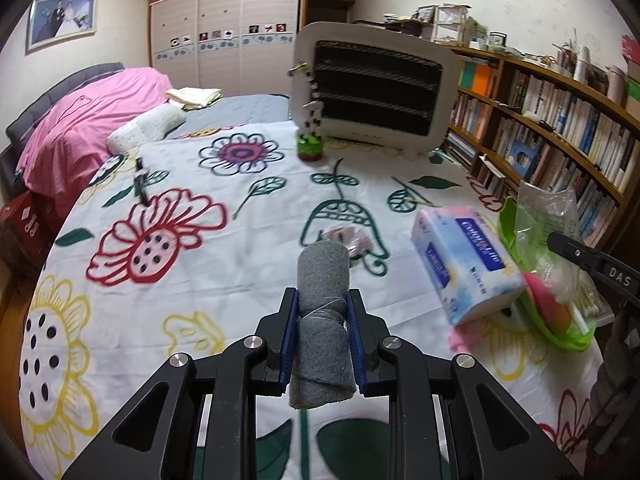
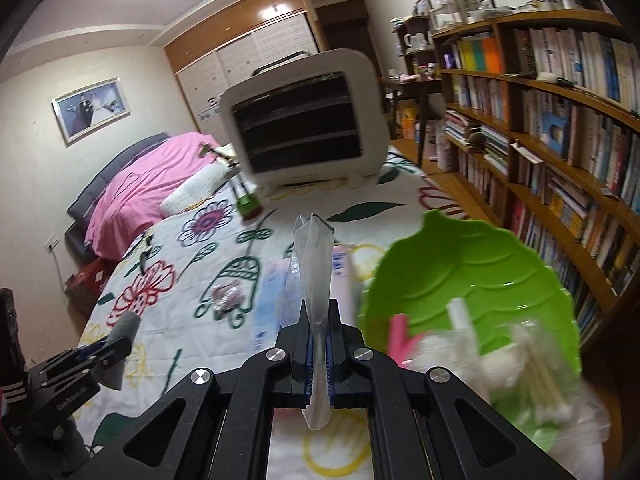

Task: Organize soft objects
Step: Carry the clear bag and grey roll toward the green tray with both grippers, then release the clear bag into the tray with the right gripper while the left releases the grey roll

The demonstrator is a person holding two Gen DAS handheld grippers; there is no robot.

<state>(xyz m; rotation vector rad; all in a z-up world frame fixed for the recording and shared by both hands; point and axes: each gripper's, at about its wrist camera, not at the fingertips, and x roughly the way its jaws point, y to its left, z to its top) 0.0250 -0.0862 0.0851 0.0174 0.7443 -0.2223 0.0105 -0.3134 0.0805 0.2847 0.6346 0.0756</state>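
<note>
My left gripper (image 1: 322, 300) is shut on a rolled grey felt cloth (image 1: 323, 280), held upright above the flowered bedspread (image 1: 192, 200); the same gripper (image 2: 116, 344) and grey roll (image 2: 126, 324) show at the lower left of the right wrist view. My right gripper (image 2: 318, 308) is shut on the top of a clear plastic bag (image 2: 314, 264), which hangs down beside it and holds cotton swabs (image 2: 536, 380). A green leaf-shaped tray (image 2: 472, 264) lies just right of that gripper, with pink items inside. In the left wrist view the tray (image 1: 508, 216), the bag (image 1: 548, 216) and a tissue pack (image 1: 468, 256) sit at right.
A white heater (image 1: 372, 88) stands at the far end of the bedspread, with a small green pot (image 1: 309, 146) by it. A small wrapped pink item (image 1: 348, 240) lies mid-bed. Bookshelves (image 1: 560, 128) run along the right. A pink quilt (image 1: 80, 120) and pillows lie far left.
</note>
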